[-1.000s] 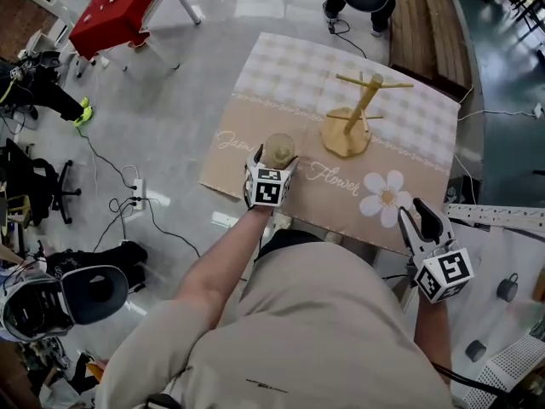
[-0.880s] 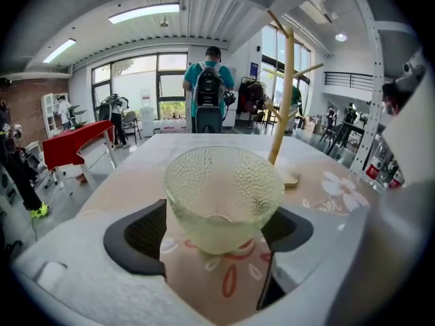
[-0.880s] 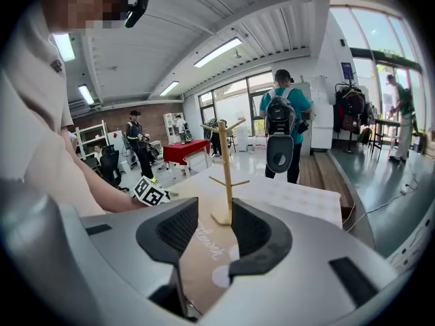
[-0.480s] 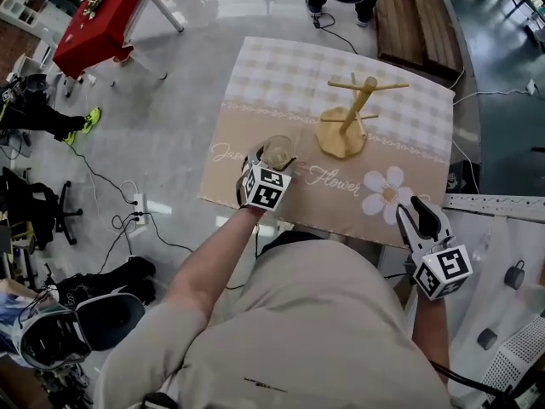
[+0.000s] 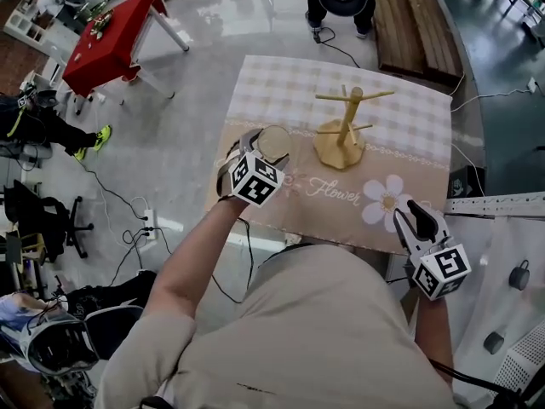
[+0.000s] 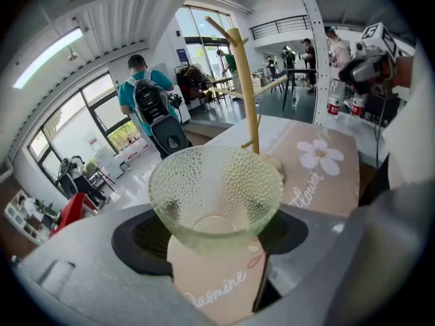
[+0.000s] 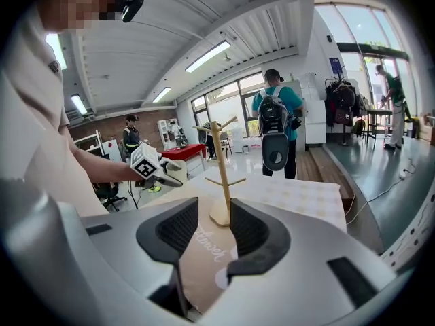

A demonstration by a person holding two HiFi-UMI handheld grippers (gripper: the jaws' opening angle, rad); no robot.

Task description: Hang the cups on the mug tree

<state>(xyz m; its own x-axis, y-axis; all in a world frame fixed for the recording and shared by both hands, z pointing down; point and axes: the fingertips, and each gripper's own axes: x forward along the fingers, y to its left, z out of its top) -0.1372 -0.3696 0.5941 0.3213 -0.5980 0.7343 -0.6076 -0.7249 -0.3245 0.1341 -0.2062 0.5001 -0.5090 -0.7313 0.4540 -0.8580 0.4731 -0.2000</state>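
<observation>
- Head view: holding glass cup (image 6: 216, 189) in left gripper (image 5: 262, 148), left of mug tree (image 5: 345, 123).
- Needs rightward carry toward upright trunk; cup handle seemingly hidden.
- Right gripper (image 5: 417, 220) wide, empty, near right, farther off.

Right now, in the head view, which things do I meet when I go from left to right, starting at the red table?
red table → glass cup → mug tree → right gripper

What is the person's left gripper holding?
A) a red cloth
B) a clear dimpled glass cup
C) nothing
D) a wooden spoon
B: in the left gripper view, the left gripper has its pads closed on a clear dimpled glass cup.
</observation>
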